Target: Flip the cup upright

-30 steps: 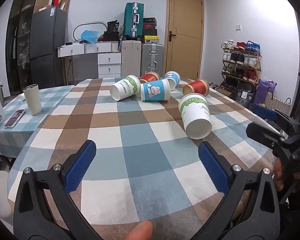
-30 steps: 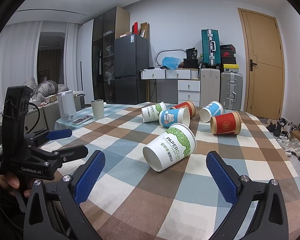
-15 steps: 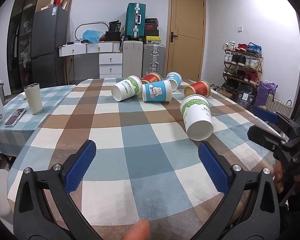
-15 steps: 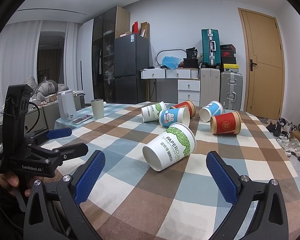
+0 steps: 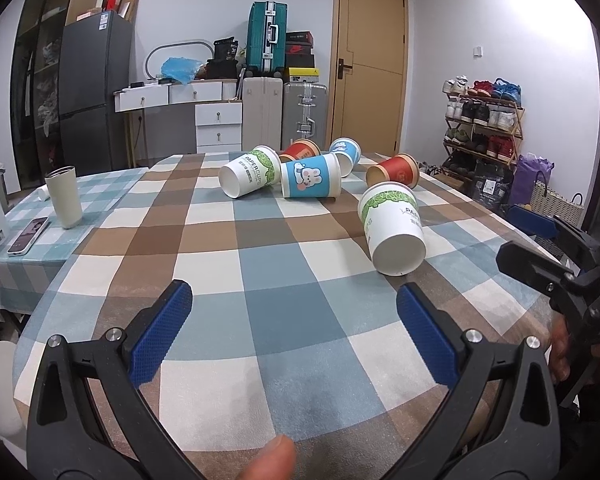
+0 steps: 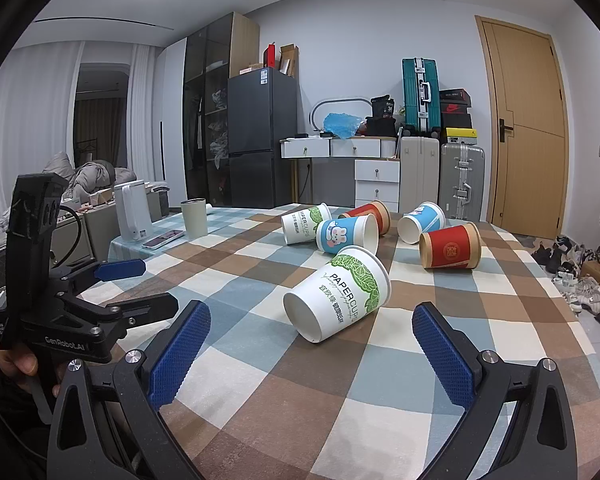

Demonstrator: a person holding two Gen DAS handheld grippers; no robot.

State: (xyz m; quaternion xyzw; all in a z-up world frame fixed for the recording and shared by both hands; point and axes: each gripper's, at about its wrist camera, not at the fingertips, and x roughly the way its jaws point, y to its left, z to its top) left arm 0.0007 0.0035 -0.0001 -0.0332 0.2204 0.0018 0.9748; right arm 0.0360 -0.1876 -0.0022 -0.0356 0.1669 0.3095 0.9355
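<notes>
Several paper cups lie on their sides on the checked tablecloth [image 5: 284, 320]. The nearest is a white cup with green leaves [image 5: 392, 232], also in the right wrist view [image 6: 340, 296], its base end toward me. Behind it lie a red cup [image 6: 450, 246], a blue rabbit cup [image 6: 346, 234], another white and green cup [image 5: 250, 176], a second red cup [image 6: 370, 214] and a blue cup [image 6: 420, 222]. My left gripper [image 5: 294, 320] is open and empty above the table's near part. My right gripper [image 6: 312, 344] is open and empty, just short of the nearest cup.
A cream tumbler [image 5: 64, 196] stands upright at the left beside a phone [image 5: 28, 234] and a white kettle [image 6: 132, 212]. The table's right edge [image 5: 532, 236] drops toward a shoe rack [image 5: 484, 120]. Suitcases, drawers and a fridge stand behind.
The left gripper has dropped slightly and turned a little; the cups sit slightly higher and further right in its view. The right gripper and the cups have not moved.
</notes>
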